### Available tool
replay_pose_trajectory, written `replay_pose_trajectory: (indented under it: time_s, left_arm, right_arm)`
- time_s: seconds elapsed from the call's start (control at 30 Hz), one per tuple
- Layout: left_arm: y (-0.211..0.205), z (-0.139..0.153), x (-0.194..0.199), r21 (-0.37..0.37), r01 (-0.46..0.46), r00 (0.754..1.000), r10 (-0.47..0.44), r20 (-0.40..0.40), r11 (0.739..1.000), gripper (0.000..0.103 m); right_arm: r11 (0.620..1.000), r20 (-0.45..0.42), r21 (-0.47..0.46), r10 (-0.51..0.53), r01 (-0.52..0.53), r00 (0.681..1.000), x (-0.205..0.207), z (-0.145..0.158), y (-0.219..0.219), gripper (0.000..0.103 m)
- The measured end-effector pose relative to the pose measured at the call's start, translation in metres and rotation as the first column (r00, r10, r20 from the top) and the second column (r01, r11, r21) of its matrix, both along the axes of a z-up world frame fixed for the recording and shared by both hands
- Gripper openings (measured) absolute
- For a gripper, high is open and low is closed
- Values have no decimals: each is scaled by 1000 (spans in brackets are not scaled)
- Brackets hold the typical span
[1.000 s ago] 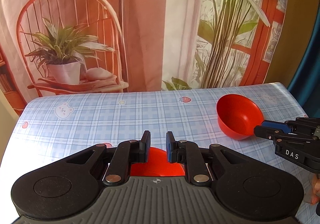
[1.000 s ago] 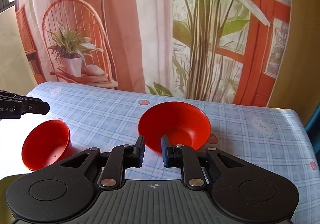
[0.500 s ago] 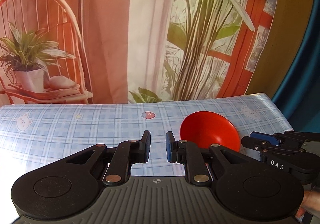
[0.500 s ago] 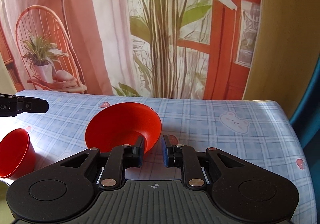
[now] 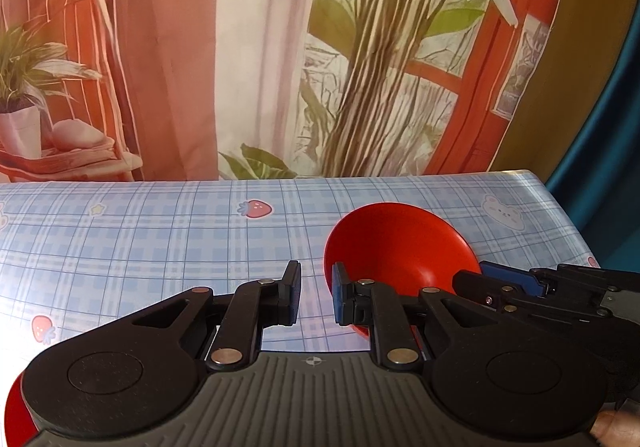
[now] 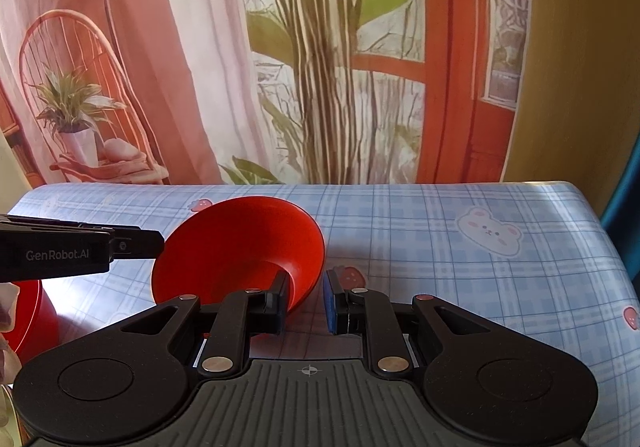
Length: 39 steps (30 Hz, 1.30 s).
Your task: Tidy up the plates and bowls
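A wide red bowl (image 5: 400,247) is held tilted above the checked tablecloth; it also shows in the right wrist view (image 6: 240,247). My right gripper (image 6: 306,301) is shut on its near rim, and shows in the left wrist view (image 5: 496,287) from the side. My left gripper (image 5: 316,297) stands partly open and empty just left of the bowl, and its tip shows in the right wrist view (image 6: 136,245). A second, deeper red bowl (image 6: 28,313) stands on the table at the far left, and its edge shows in the left wrist view (image 5: 14,421).
The table (image 6: 460,255) has a blue checked cloth with bears and strawberries. Its right edge (image 6: 600,223) drops off beside a dark blue curtain. A printed backdrop of a chair and plants hangs behind the far edge.
The right gripper has carried the wide bowl leftwards, towards the left gripper. The left gripper has swung right, so the deeper bowl has left the middle of its view.
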<state>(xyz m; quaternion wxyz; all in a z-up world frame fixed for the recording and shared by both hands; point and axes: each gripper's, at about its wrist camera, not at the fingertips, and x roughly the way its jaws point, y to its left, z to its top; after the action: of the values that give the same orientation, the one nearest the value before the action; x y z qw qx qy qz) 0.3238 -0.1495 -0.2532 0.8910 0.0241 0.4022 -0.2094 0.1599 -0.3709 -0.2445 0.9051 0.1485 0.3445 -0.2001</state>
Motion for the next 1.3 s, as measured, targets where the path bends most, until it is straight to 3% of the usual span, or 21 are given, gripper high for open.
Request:
replay_pose_trajectory:
  time_s: [0.4, 0.67, 1.3]
  left_arm:
    - [-9, -15, 4, -42, 40, 997, -43, -58, 998, 17]
    - [-5, -13, -6, -30, 62, 997, -63, -44, 998, 17]
    - [23, 25, -56, -15, 73, 997, -73, 19, 997, 17]
  right_arm:
    - [1000, 4, 16, 9, -9, 1000, 2, -4, 0, 16]
    - [1000, 7, 24, 5, -5, 1000, -3, -4, 4, 15]
    - [999, 56, 37, 7, -9, 998, -32, 25, 41, 15]
